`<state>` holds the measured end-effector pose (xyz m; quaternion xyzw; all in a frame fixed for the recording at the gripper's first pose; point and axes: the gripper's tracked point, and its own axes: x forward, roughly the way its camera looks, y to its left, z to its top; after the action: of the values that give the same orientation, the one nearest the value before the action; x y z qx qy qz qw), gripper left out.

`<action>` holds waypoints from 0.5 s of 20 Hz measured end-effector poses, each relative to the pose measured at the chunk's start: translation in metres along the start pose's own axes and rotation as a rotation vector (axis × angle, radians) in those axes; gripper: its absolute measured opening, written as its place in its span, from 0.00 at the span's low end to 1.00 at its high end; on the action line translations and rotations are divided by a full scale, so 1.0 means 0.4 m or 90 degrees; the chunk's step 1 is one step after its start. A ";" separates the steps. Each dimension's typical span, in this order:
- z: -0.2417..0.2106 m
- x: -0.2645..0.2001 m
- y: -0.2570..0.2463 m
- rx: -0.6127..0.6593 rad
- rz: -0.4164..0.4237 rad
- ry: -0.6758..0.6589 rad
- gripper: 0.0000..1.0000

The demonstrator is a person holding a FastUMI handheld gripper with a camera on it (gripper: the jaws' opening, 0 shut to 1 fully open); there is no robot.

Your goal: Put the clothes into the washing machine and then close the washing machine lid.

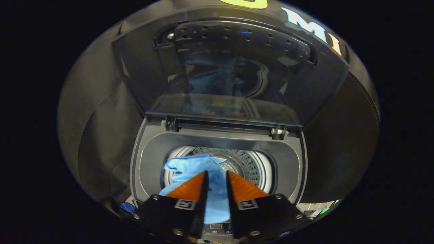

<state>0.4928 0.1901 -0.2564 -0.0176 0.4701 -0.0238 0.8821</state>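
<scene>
1. Gripper [217, 176] pinched narrow on a light blue cloth [195, 167], both fingers pressing on the fabric running between them, a bunch of it spilling out ahead of the tips.
2. Hanging right over the mouth of the washing machine [288, 162], cloth bulging above the left side of the perforated drum [249, 164]. Looks more above the opening than down in it, hard to be sure though.
3. Lid [230, 67] standing fully open, tipped back on its hinges [278, 133] beyond the drum, tinted see-through panel catching a blurry blue reflection.
4. Drum itself looks bare apart from what dangles over it, as far as can be seen past the fingers.
5. Progress guess: about halfway on part 1. Cloth picked up and carried to the machine, not yet let go.
6. Left to do: lower a bit, open up and drop the cloth in, check nothing drapes over the rim, then swing the lid down shut.
7. Can't tell if more clothes are waiting anywhere.
</scene>
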 end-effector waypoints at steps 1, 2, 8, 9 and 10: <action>0.005 -0.002 0.007 0.014 0.008 -0.002 0.54; 0.006 0.000 0.009 0.024 0.011 -0.004 0.69; 0.041 -0.041 0.003 0.030 -0.002 -0.060 0.94; 0.060 -0.064 -0.007 0.031 -0.013 -0.089 0.94; 0.071 -0.088 -0.021 0.029 -0.030 -0.113 0.94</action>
<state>0.4966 0.1839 -0.2108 -0.0108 0.3887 -0.0531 0.9198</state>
